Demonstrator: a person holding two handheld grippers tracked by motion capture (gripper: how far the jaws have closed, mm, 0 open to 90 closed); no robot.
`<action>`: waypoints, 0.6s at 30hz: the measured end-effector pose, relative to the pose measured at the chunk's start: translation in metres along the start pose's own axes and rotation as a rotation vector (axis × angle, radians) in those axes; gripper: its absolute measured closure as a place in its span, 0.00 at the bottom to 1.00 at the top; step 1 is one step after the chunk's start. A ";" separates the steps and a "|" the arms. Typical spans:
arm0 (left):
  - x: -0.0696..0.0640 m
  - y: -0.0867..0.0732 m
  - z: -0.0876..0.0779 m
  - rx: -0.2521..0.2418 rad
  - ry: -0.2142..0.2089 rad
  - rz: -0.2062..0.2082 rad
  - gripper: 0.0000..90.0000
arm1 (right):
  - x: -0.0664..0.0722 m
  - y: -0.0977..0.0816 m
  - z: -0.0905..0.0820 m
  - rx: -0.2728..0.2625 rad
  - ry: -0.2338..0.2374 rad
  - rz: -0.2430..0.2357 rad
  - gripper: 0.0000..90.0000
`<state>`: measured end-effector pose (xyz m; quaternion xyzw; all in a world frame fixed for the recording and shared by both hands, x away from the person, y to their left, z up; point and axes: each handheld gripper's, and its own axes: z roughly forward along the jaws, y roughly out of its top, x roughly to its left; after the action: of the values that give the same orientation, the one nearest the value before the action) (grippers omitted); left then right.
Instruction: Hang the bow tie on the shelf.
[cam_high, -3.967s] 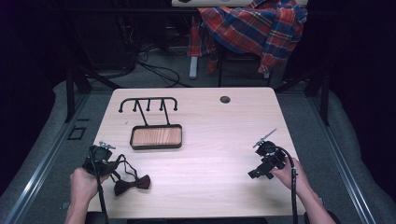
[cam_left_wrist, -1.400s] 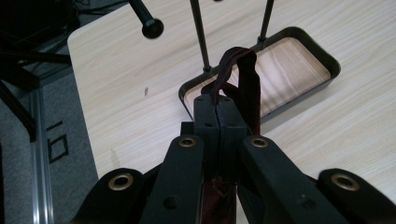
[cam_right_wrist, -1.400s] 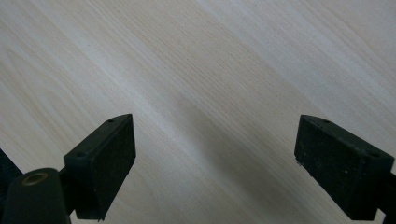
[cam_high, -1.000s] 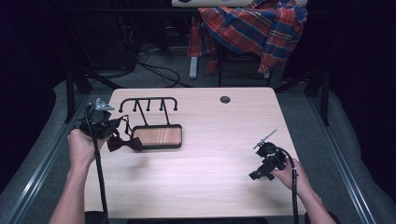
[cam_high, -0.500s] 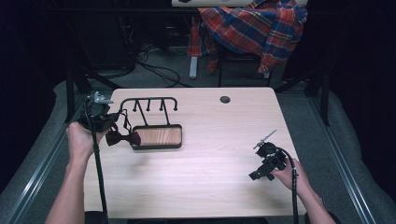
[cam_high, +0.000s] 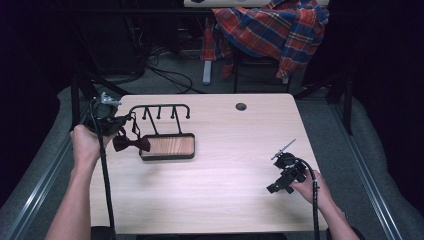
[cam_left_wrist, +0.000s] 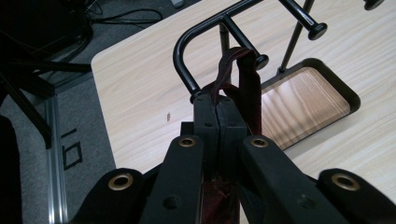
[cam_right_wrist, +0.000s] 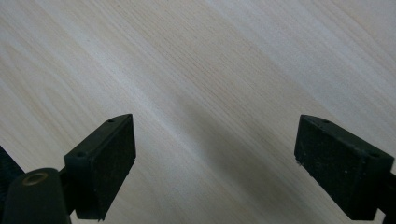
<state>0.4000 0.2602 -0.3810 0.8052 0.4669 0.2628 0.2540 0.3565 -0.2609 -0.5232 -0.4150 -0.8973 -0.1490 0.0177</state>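
While the bow tie (cam_high: 131, 144) hangs by its strap from the left gripper (cam_high: 114, 125) near the table's (cam_high: 230, 200) left edge, it is lifted beside the rack (cam_high: 160, 111) but not yet hung; the right gripper (cam_high: 281, 183) rests near the right edge. In the left gripper view, jaws clamp the strap (cam_left_wrist: 247, 84) just by the rack's end peg (cam_left_wrist: 187, 56). In the right gripper view, jaws stand apart over bare wood

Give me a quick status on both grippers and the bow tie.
Left gripper shut on bow tie strap, beside the hook rack. Bow tie dangles by the rack's tray. Right gripper open, idle over table. Nothing in the way.
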 end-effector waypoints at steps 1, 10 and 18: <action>0.001 0.001 0.000 0.001 0.003 0.000 0.99 | 0.000 0.000 0.000 0.001 0.000 0.000 0.14; 0.007 0.007 0.005 0.016 0.005 -0.004 0.99 | 0.000 0.001 0.000 0.019 0.001 -0.015 0.14; 0.012 0.011 0.014 0.035 0.014 -0.015 0.99 | -0.001 0.001 -0.001 0.025 0.002 -0.014 0.14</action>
<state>0.4213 0.2636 -0.3822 0.8042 0.4793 0.2580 0.2385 0.3575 -0.2610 -0.5226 -0.4082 -0.9021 -0.1382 0.0226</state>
